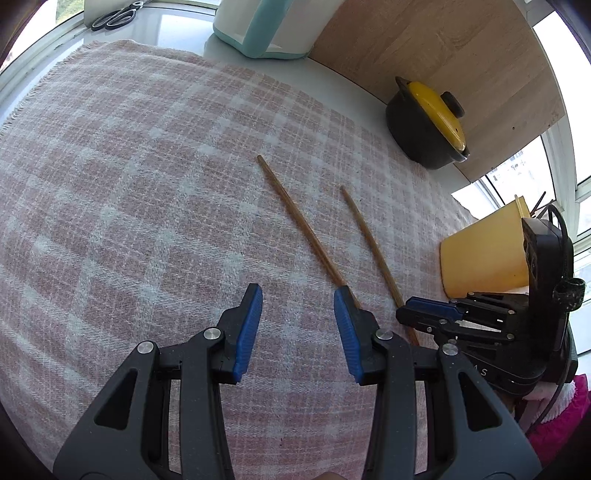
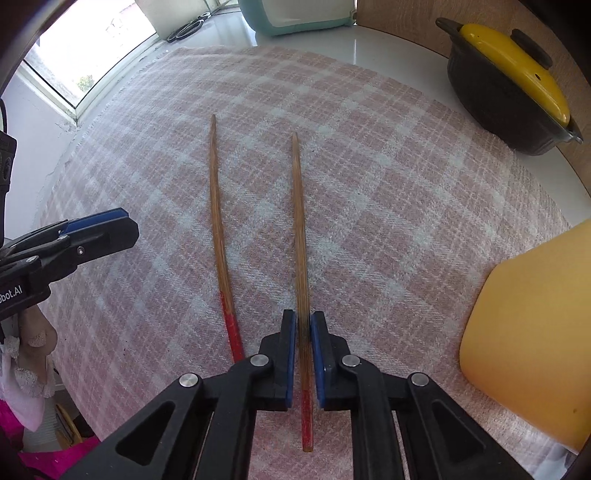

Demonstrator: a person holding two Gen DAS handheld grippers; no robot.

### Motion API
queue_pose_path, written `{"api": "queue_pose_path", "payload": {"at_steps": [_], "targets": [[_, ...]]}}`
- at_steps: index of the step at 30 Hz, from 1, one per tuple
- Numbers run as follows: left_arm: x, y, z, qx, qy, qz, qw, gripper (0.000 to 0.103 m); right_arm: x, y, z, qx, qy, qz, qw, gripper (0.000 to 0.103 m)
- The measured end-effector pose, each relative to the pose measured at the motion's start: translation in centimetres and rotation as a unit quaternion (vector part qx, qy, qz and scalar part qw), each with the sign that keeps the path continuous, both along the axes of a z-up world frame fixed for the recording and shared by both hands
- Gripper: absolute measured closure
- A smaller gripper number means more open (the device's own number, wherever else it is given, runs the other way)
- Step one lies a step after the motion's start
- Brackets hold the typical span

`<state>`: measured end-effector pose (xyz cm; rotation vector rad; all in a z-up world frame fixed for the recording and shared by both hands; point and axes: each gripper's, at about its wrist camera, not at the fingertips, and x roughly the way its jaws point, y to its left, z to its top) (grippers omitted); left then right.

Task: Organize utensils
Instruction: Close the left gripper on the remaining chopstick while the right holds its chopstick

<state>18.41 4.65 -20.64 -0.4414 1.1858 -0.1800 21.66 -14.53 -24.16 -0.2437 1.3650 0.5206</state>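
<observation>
Left wrist view: the left gripper hangs over the pink plaid cloth with its blue pads partly apart and nothing between them. Two wooden chopsticks lie on the cloth ahead; the left chopstick runs down to just beside the gripper's right pad, and the right chopstick runs toward the right gripper, which comes in from the right edge. A yellow utensil holder stands at the right, with what look like other sticks poking from its top, so part of the job may already be done. A black pot with a yellow lid sits far right, scissors far left.

Right wrist view: the right gripper straddles the right chopstick near its red-painted end, pads narrow and close on either side; a thin gap seems to remain, so a firm grip is not clear. The left chopstick lies free on the cloth just to the left. The yellow holder is near right. Both chopsticks remain to be lifted into it.
</observation>
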Motion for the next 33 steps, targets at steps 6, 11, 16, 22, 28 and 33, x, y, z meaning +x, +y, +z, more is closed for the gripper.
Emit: {"api": "queue_pose_path", "payload": {"at_steps": [6, 11, 16, 22, 28, 33], "targets": [[2.3, -2.5, -0.5, 0.009, 0.013, 0.016, 0.9997, 0.062, -1.2, -1.7, 1.3, -0.008, -0.041, 0.012, 0.999, 0.073], [3.2, -4.7, -1.4, 0.055, 0.025, 0.021, 0.998, 0.062, -2.8, -2.3, 2.3, -0.02, -0.068, 0.034, 0.997, 0.073], [3.2, -6.9, -1.6, 0.129, 0.001, 0.01, 0.9916, 0.063, -3.1, -2.8, 2.4, -0.023, -0.077, 0.037, 0.996, 0.073], [3.2, -7.6, -1.7, 0.183, -0.016, -0.027, 0.9826, 0.087, -3.3, -3.0, 2.2, -0.018, -0.077, 0.044, 0.996, 0.073], [3.3, -6.9, -1.8, 0.173, -0.01, -0.063, 0.9829, 0.091, -2.8, -3.0, 1.9, -0.003, -0.064, 0.043, 0.997, 0.073], [3.0, -6.2, -1.7, 0.171, -0.003, -0.097, 0.9805, 0.094, -1.4, -2.2, 1.3, 0.006, -0.044, 0.046, 0.998, 0.073]]}}
